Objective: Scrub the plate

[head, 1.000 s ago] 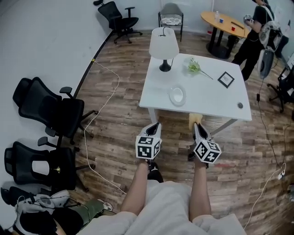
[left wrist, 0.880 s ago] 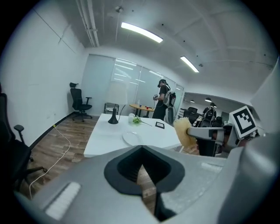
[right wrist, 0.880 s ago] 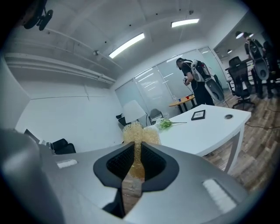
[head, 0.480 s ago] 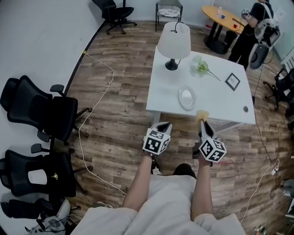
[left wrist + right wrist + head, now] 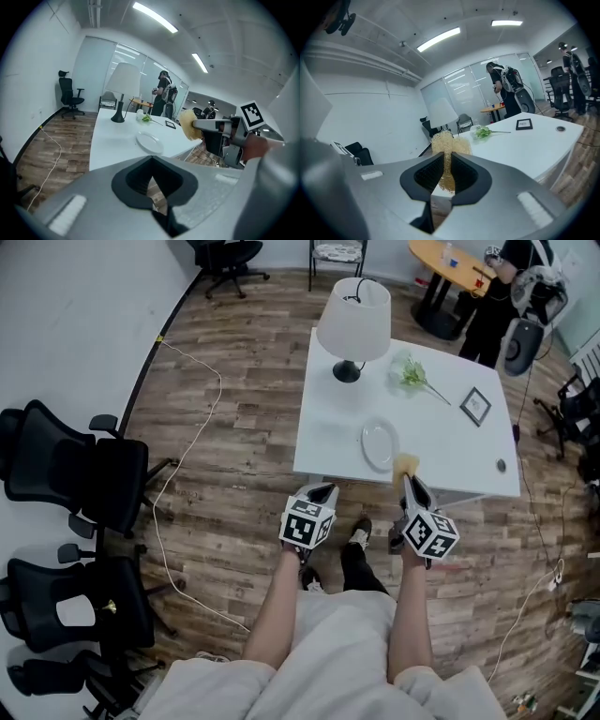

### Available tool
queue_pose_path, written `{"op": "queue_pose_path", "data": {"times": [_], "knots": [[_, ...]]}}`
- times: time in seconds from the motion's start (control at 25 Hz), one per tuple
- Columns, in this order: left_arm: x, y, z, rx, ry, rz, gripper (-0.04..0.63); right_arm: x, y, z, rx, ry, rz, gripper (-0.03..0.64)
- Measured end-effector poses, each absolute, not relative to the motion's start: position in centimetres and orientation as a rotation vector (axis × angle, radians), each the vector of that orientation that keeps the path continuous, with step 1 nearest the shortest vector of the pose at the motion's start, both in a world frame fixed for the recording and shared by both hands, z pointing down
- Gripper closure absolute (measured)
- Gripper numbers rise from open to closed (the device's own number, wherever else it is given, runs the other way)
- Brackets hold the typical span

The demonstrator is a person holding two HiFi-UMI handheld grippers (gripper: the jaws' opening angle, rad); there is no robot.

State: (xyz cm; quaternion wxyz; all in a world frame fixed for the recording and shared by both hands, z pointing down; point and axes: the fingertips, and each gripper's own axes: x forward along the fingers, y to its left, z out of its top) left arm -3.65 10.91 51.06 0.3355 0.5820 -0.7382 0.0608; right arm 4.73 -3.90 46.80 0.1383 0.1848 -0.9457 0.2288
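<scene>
bare table (image 5: pixel 450 442) top lay open to the left and right of the plate (image 5: pixel 379 444), which sat close to the near edge. beyond the plate the lamp (image 5: pixel 353 320) stood well apart, the flower (image 5: pixel 410 374) lay to its right, and the frame (image 5: pixel 475 406) farther right. the sponge (image 5: pixel 405 464), clamped in the right gripper (image 5: pixel 407 476), blocked the plate's near right rim. the left gripper (image 5: pixel 319 491), jaws together, hung off the table, near-left of the plate.

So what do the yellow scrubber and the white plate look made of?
Pale yellow scrubber in the right gripper: coarse, open tangled fibres, matte; probably loofah or plastic mesh. Round white plate: smooth, slightly glossy, likely glazed ceramic, possibly melamine.
</scene>
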Motion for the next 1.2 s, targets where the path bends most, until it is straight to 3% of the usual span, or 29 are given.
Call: {"op": "queue_pose_path", "data": {"times": [0.64,1.2], "knots": [[-12.6,2.2,48.8,1.357,-2.072,0.142,0.594,-5.6,-14.9,45.6,0.274,-2.750,0.601,0.549],[-13.2,-3.2,53.7,1.148,-2.073,0.112,0.594,-10.3,-17.6,53.5,-0.096,-2.480,0.312,0.549]]}}
